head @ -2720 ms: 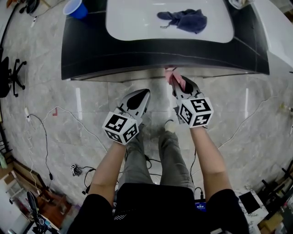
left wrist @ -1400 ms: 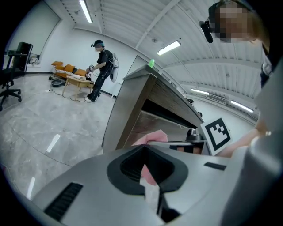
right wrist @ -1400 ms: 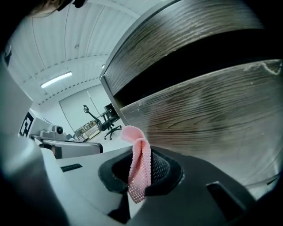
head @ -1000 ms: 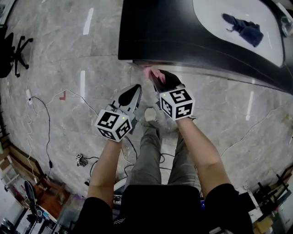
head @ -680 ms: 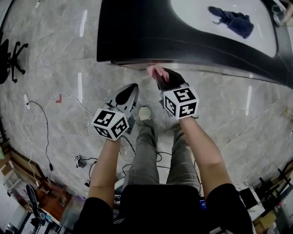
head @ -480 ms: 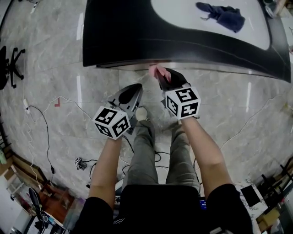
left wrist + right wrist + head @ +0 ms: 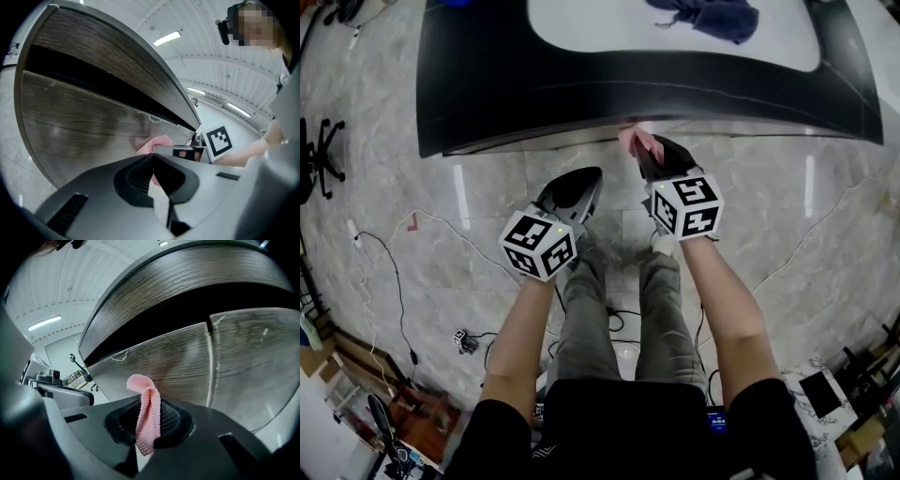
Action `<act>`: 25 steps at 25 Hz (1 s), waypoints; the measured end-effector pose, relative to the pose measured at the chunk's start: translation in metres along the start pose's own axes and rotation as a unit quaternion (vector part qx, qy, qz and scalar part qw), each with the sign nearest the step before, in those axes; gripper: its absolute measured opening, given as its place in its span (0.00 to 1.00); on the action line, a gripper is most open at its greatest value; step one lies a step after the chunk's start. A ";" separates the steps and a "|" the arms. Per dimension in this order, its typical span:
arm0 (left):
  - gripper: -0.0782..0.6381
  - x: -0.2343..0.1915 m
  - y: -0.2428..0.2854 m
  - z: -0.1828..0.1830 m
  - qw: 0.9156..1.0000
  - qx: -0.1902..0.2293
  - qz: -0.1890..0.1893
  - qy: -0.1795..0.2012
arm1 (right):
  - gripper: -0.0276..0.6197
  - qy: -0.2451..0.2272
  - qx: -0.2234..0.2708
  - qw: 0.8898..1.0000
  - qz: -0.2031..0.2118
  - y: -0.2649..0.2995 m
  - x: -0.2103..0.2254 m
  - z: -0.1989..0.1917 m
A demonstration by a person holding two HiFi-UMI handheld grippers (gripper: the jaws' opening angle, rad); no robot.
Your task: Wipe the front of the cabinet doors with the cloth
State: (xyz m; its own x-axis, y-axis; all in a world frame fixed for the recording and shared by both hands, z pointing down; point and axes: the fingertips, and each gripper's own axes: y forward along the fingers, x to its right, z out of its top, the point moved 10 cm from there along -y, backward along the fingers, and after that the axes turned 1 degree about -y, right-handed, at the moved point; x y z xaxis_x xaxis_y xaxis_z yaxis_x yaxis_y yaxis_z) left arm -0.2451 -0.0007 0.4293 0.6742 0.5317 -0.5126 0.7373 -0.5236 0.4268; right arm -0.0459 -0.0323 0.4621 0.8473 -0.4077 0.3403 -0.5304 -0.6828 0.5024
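Cabinet doors (image 7: 164, 364) of grey wood face both grippers. Left gripper (image 7: 152, 156) hangs near them, its jaws pressed together and empty. Right gripper (image 7: 149, 417) pinches the pink cloth (image 7: 147, 411), whose folded end is touching or just off a door, below the black counter (image 7: 487, 94).

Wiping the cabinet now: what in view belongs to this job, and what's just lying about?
Job: pink cloth, clamped in the right gripper; cabinet doors.
Lying about: dark blue cloth on the counter; floor cables; office chair.
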 end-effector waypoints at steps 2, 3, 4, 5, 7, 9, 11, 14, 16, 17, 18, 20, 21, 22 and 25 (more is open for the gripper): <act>0.12 0.010 0.013 -0.001 1.000 -0.003 -0.005 0.003 | 0.11 0.002 0.001 1.000 -0.007 -0.009 0.014 -0.001; 0.12 0.014 0.019 -0.001 1.000 -0.004 -0.007 0.005 | 0.11 0.003 0.001 1.000 -0.010 -0.014 0.021 -0.001; 0.12 0.018 0.024 -0.002 1.000 -0.004 -0.010 0.006 | 0.11 0.004 0.003 1.000 -0.012 -0.018 0.027 -0.001; 0.12 0.022 0.030 -0.002 1.000 -0.004 -0.012 0.007 | 0.11 0.004 0.004 1.000 -0.015 -0.022 0.032 -0.001; 0.12 0.030 0.040 -0.003 1.000 -0.002 -0.016 0.007 | 0.11 0.004 0.004 1.000 -0.021 -0.030 0.043 -0.002; 0.12 0.038 0.049 -0.004 1.000 0.000 -0.023 0.007 | 0.11 0.003 0.002 1.000 -0.027 -0.038 0.052 -0.004; 0.12 0.046 0.054 -0.005 1.000 -0.001 -0.029 0.009 | 0.11 0.004 0.001 1.000 -0.030 -0.045 0.057 -0.005; 0.12 0.051 0.054 -0.007 0.999 -0.004 -0.032 0.009 | 0.11 0.006 0.002 1.000 -0.028 -0.054 0.056 -0.005; 0.12 0.050 0.050 -0.009 1.000 -0.004 -0.029 0.007 | 0.11 0.005 0.001 1.000 -0.021 -0.056 0.049 -0.007; 0.12 0.048 0.048 -0.010 1.000 -0.003 -0.026 0.006 | 0.11 0.004 0.000 1.000 -0.016 -0.056 0.045 -0.008; 0.12 0.045 0.045 -0.011 1.000 -0.003 -0.023 0.004 | 0.11 0.003 -0.002 1.000 -0.011 -0.054 0.041 -0.010; 0.12 0.038 0.037 -0.013 1.000 -0.001 -0.016 0.000 | 0.11 0.002 -0.004 1.000 -0.003 -0.048 0.031 -0.012; 0.12 0.034 0.032 -0.014 1.000 0.000 -0.012 -0.002 | 0.11 0.002 -0.005 1.000 0.001 -0.045 0.025 -0.013; 0.12 0.029 0.026 -0.015 1.000 0.000 -0.009 -0.002 | 0.11 0.002 -0.006 1.000 0.005 -0.041 0.018 -0.014; 0.12 0.014 0.008 -0.015 1.000 0.004 0.001 -0.002 | 0.11 0.000 -0.008 1.000 0.015 -0.027 -0.004 -0.015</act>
State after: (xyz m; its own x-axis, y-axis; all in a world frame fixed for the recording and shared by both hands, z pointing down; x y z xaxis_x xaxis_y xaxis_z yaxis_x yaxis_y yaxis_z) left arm -0.2290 0.0130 0.4369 0.6762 0.5271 -0.5146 0.7350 -0.5302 0.4226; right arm -0.0349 -0.0028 0.4592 0.8305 -0.4283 0.3561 -0.5566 -0.6602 0.5043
